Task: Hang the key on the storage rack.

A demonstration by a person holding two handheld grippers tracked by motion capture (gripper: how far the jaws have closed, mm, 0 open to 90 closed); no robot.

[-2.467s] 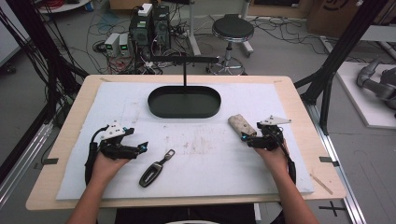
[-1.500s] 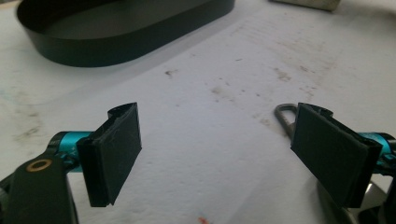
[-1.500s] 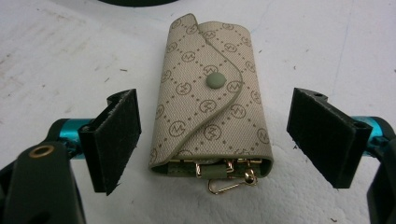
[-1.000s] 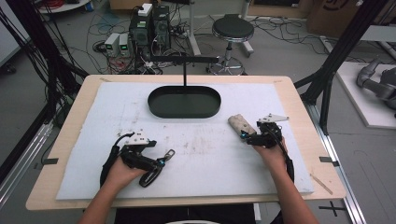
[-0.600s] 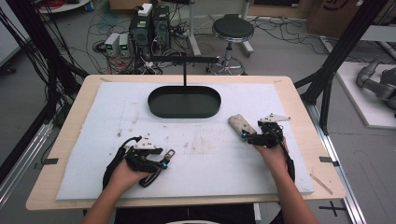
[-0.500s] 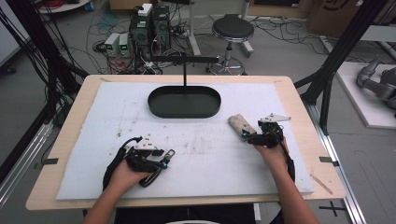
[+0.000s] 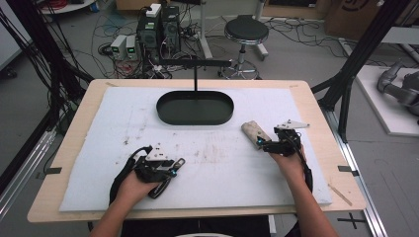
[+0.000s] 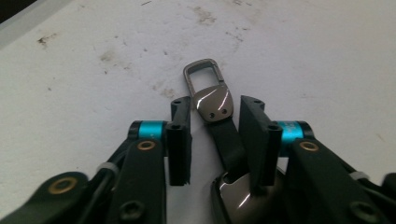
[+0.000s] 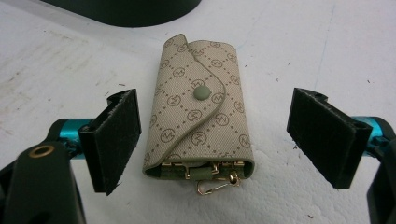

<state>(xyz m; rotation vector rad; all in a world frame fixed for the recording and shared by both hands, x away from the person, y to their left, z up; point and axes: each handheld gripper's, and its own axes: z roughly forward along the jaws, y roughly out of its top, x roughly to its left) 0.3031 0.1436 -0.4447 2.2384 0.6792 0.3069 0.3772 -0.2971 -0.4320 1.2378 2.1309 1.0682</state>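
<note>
Black key fob (image 8: 219, 126) flat; beige key pouch (image 9: 201, 112) snapped shut.

White foam mat (image 7: 222, 177) laid over wooden table (image 7: 64, 163). Black oval tray (image 7: 195, 107) near far edge, centre, on a post stand. Left gripper (image 7: 174, 167) toward near-left corner, held over black key fob (image 7: 165, 178); jaws just closing, fob between them, contact not clear. Fob's metal loop (image 7: 179, 161) stuck out toward the tray. Right gripper (image 7: 261, 144) near right edge, jaws apart at near end of beige key pouch (image 7: 253, 131). Pouch flat, well apart from fob.
</note>
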